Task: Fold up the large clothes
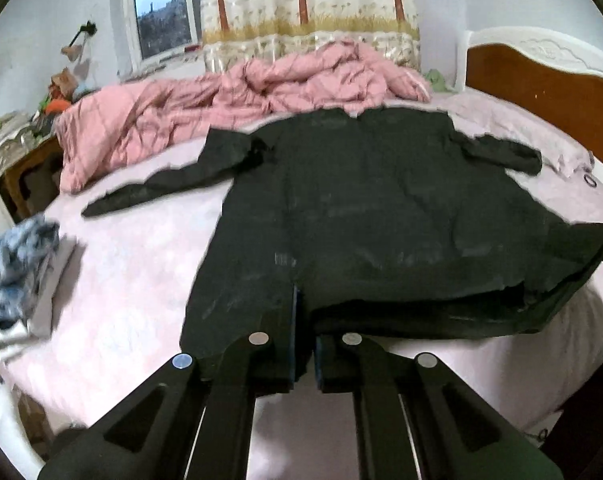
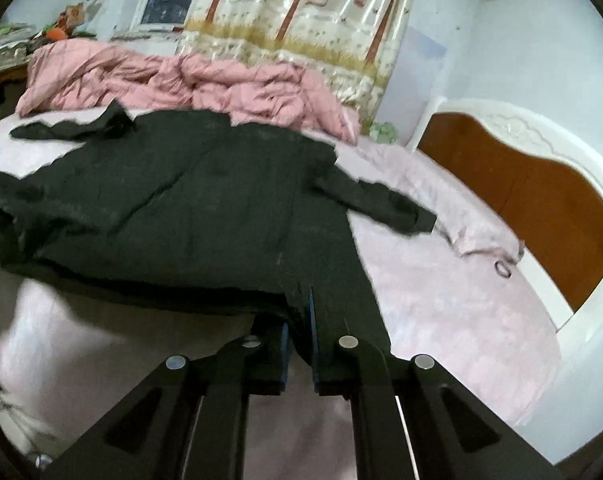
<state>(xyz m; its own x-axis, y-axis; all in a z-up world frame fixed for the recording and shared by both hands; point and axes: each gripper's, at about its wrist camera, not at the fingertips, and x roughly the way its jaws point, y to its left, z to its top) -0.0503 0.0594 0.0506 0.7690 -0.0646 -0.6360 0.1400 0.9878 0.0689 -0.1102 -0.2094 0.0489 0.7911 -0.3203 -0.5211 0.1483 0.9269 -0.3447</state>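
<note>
— Black cloth sits clamped in both: the left gripper (image 1: 304, 320) has its jaws together on the near hem of the coat (image 1: 365, 208), the right gripper (image 2: 299, 322) pinches the same hem at the other corner.

— Which way does the coat run from them?

— Straight away, hem nearest and raised a little off the pink sheet (image 1: 133, 280), collar farthest, sleeves thrown out to either side. Neither hand is nearer; a fold would likely carry the hem forward towards the collar.

— Anything in the way?

— A grey-blue pile (image 1: 17, 264) lies well off to the left. Beyond the collar the pink quilt (image 1: 237, 100) is heaped, just beside it.
</note>
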